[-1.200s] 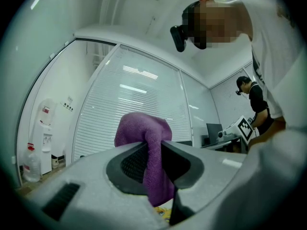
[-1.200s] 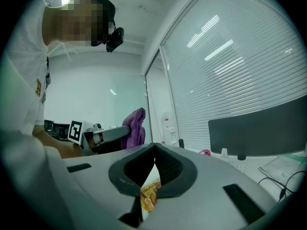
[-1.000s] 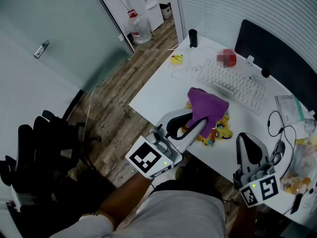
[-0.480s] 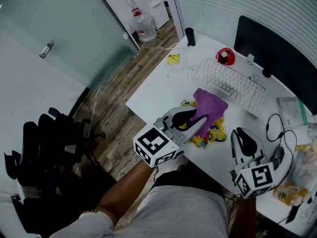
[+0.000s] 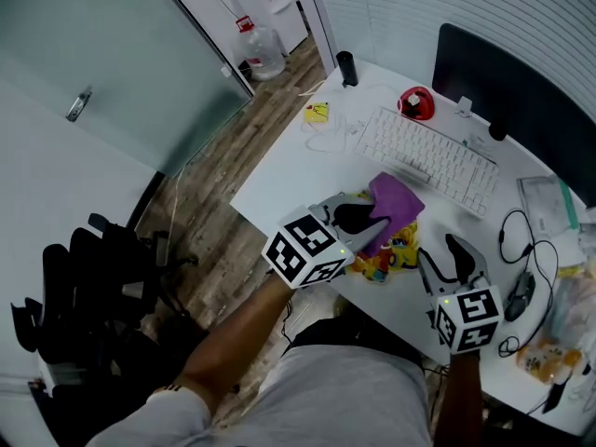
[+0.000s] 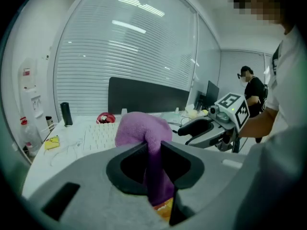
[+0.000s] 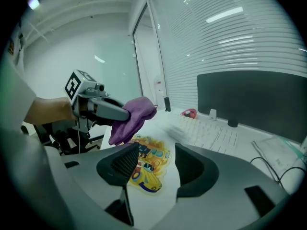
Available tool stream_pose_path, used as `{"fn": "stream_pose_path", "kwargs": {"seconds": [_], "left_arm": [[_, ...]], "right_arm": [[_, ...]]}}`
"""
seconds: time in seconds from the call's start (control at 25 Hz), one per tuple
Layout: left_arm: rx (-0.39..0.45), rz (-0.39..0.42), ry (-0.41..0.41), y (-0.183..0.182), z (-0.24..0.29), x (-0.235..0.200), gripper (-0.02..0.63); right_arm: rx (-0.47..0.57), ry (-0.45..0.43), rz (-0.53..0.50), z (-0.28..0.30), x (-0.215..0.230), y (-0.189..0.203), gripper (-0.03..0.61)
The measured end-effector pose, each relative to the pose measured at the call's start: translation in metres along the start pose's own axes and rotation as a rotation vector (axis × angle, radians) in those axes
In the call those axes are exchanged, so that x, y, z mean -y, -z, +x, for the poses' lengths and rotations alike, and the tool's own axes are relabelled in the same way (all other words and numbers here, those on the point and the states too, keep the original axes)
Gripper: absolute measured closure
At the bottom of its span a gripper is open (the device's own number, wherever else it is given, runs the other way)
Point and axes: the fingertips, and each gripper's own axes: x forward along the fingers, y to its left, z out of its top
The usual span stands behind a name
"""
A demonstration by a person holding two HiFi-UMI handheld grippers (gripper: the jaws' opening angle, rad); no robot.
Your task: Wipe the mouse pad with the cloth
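**Cloth comes down over mouse pad**
The left tool [image 5: 375, 226], clamped on the purple cloth [image 5: 396, 200], has sunk since a second ago and now holds it over the cartoon mouse pad [image 5: 399, 250], at the keyboard's [image 5: 428, 156] 7 o'clock on the white tabletop [image 5: 289, 170]. The right tool [image 5: 443, 254], at the pad's 4 o'clock, has also dropped. Its jaws have just been opening, and nothing is gripped between them.

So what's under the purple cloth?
The yellow cartoon mouse pad lies on the white desk below the cloth, which the left gripper holds. In the head view the cloth covers part of the pad, so that part cannot be seen.
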Motion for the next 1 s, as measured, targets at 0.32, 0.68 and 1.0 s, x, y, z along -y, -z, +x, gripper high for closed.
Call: {"fn": "stream_pose_path", "kwargs": {"seconds": [0.32,0.68,1.0], "left_arm": [[-0.197,0.044,0.103,0.025,0.030,-0.006,0.532],[-0.369,0.102,0.173,0.051,0.059,-0.005,0.532],[-0.488,0.150,0.188,0.069,0.081,-0.009,0.532]], "right_arm": [[-0.190,0.071,-0.035,0.027,0.010,0.040,0.333],[-0.319,0.096,-0.039,0.044,0.018,0.071,0.328],[-0.379,0.107,-0.033,0.049,0.022,0.087,0.328]]}}
